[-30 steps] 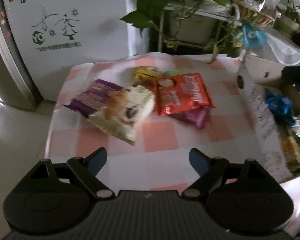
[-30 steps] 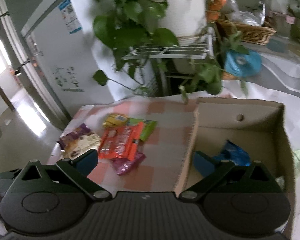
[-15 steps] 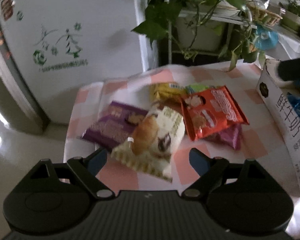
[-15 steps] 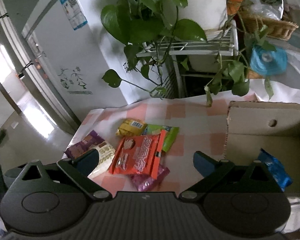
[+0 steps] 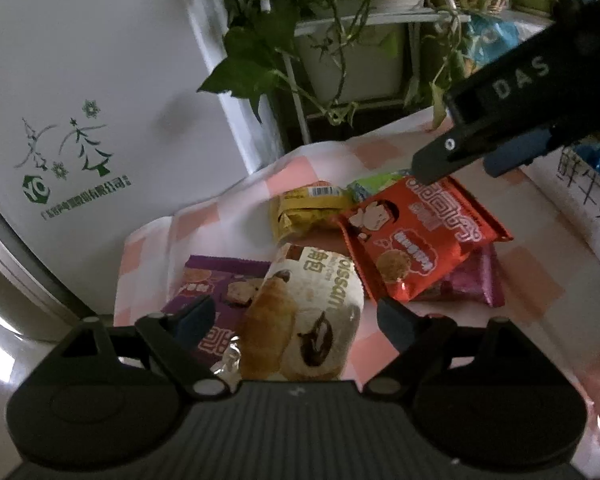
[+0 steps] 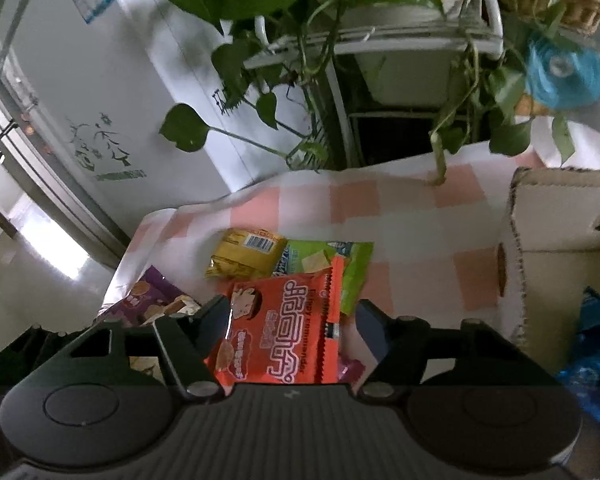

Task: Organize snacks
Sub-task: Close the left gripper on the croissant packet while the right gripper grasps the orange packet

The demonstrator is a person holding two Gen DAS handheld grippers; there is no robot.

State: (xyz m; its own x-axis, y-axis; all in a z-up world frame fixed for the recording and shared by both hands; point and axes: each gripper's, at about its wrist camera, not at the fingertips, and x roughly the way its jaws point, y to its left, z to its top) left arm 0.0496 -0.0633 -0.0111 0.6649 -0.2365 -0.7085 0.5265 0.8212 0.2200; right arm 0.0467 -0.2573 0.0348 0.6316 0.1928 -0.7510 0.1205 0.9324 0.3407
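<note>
Snacks are lying in a loose heap on the pink-checked tablecloth (image 5: 512, 280), still outside the cardboard box (image 6: 560, 216) that is standing at its right edge.

Left wrist view: the left gripper (image 5: 294, 318) is hanging over the croissant packet (image 5: 312, 320), which is lying between its blue fingertips (image 5: 192, 316). The jaws are closing but the pads are not yet pressing on the wrapper. A purple biscuit packet (image 5: 204, 280) is sitting partly under the croissant; a yellow packet (image 5: 308, 208) and the red cracker packet (image 5: 416, 240) are lying just beyond. The right gripper's dark body is reaching in from the upper right, over the red packet.

Right wrist view: the right gripper (image 6: 290, 318) is straddling the red cracker packet (image 6: 284, 340), its jaws closing with the packet between them; no firm pinch is showing yet. A green packet (image 6: 340, 264) and the yellow one (image 6: 244, 254) are lying behind it, a pink wrapper (image 6: 350, 370) is peeking out beneath. Something blue (image 6: 596, 344) is already lying in the box.

The step in hand looks like a two-handed pick. Next, each tool probably needs to finish its squeeze on one wrapper only, lift clear of its neighbours, then carry over the box wall.
</note>
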